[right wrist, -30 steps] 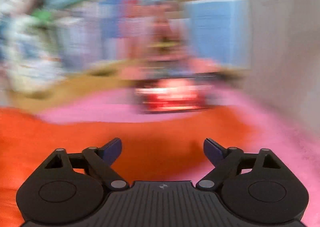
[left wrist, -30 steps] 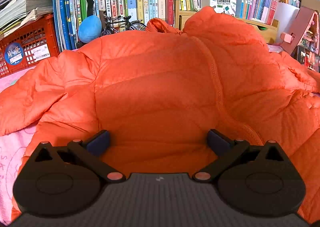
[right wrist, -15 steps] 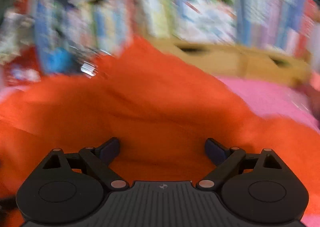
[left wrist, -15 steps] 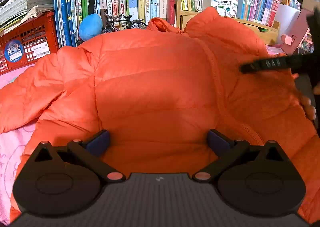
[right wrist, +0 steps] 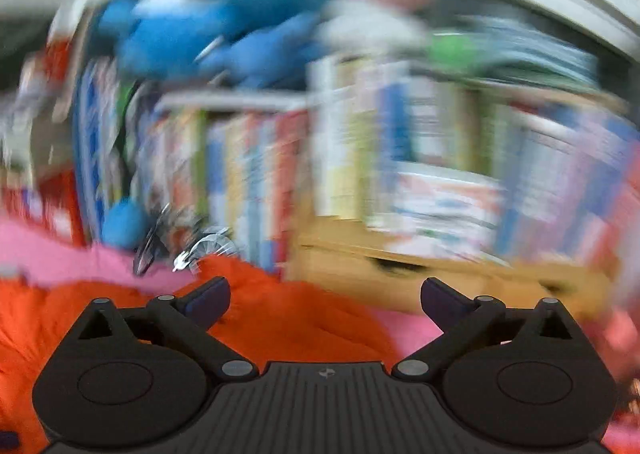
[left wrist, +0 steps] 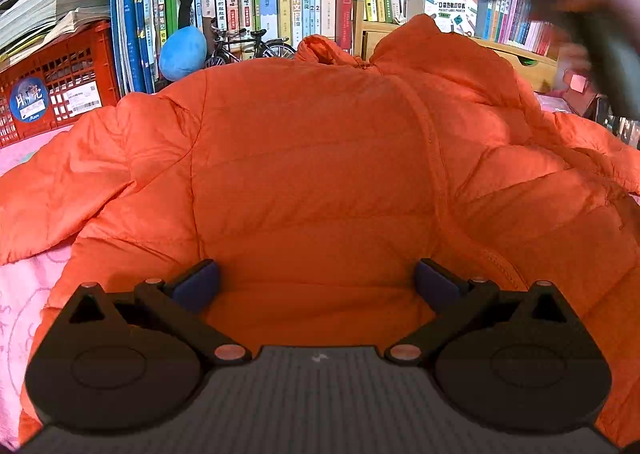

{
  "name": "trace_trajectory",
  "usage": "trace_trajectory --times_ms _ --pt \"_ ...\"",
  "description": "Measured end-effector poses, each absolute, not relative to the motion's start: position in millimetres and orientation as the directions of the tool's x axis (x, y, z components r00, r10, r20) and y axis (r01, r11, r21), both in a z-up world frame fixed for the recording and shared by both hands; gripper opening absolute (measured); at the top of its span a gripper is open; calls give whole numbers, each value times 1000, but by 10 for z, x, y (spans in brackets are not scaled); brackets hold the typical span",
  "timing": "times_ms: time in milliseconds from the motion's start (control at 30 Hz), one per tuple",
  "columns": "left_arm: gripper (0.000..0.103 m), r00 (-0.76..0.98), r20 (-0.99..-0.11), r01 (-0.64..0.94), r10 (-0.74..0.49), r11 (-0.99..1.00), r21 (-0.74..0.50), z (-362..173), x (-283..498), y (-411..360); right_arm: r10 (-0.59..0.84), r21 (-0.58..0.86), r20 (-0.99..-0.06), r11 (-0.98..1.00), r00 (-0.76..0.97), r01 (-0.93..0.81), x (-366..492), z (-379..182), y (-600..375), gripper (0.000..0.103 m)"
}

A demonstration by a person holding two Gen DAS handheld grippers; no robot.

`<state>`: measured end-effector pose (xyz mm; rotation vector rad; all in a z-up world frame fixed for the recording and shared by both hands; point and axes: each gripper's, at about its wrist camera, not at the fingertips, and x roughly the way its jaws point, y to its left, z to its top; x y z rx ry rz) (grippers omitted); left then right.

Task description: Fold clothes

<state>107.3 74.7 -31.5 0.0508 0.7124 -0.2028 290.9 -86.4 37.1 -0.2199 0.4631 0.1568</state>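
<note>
Sweeping across the orange jacket [left wrist: 312, 173] spread on the pink bed cover [left wrist: 24, 274], the right gripper [right wrist: 325, 300] has just widened its empty fingers, while the left gripper [left wrist: 316, 282] hovers released, so folding awaits a grasp.

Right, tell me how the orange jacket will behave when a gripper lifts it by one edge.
The jacket is puffy and quilted, so it is probably light for its bulk. It lies in soft creases and slumps over the pink cover, so it will likely droop and trail rather than keep its shape. The smooth shell looks slick; a shallow pinch may slip.
</note>
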Motion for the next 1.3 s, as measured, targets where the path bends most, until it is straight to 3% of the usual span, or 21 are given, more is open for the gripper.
trace_trajectory --times_ms 100,167,300,333,367,433,467,533,567,633,700,733,833,900,967,1000,1133,1167,1233,1300 --pt "103 738 -652 200 -171 979 -31 -313 1067 763 16 -332 -527 917 850 -223 3354 58 -315 96" --pt "103 739 -651 198 -174 979 -36 -314 1068 774 -70 -397 -569 896 819 -199 3605 -164 -139 80" --pt "103 740 -648 196 -181 979 -50 -315 1061 790 -156 -433 -627 884 764 -175 3849 -500 -134 62" --pt "103 740 -647 195 -183 979 -53 -314 1062 796 -164 -442 -627 880 761 -175 3876 -540 -140 49" --pt "103 741 -646 195 -185 979 -57 -314 1063 801 -183 -462 -609 873 771 -157 3875 -547 -133 28" --pt "103 741 -644 194 -189 979 -64 -313 1060 810 -211 -509 -478 858 853 -73 3717 -382 -114 20" --pt "103 742 -643 193 -191 979 -68 -312 1058 815 -220 -526 -396 850 891 -24 3625 -280 -105 4" --pt "103 743 -641 192 -195 979 -75 -310 1055 824 -229 -552 -123 824 966 125 3333 25 -52 3" --pt "103 743 -640 192 -197 978 -79 -309 1053 829 -208 -519 55 829 977 206 3116 230 -39 3" --pt "103 743 -639 191 -198 978 -80 -310 1052 829 -140 -384 315 886 938 262 2668 630 -84 4" --pt "103 744 -639 190 -198 978 -81 -310 1058 828 -77 -314 387 926 919 211 2419 922 -134 9" --pt "103 744 -639 190 -197 978 -81 -310 1060 826 -32 -319 337 936 941 146 2404 1030 -156 11" --pt "103 744 -638 189 -199 978 -84 -310 1052 824 78 -335 -44 938 996 -88 2782 868 -241 38" --pt "103 744 -637 189 -201 978 -87 -309 1056 826 108 -300 -299 933 948 -200 3074 569 -306 39" --pt "103 744 -637 189 -202 978 -90 -310 1055 829 94 -257 -478 936 873 -241 3279 148 -349 39" --pt "103 744 -637 188 -203 978 -92 -306 1054 828 91 -235 -534 939 840 -251 3339 -23 -367 40" --pt "103 744 -635 186 -208 977 -101 -293 1054 835 48 -287 -598 919 800 -270 3467 -405 -268 74" --pt "103 744 -635 186 -209 977 -104 -289 1056 836 32 -308 -605 912 796 -270 3537 -418 -234 76" --pt "103 744 -634 185 -213 976 -112 -281 1059 847 -18 -345 -612 906 791 -246 3671 -475 -194 75" --pt "103 744 -632 184 -217 976 -119 -276 1057 856 -103 -403 -589 897 801 -182 3784 -509 -146 33"
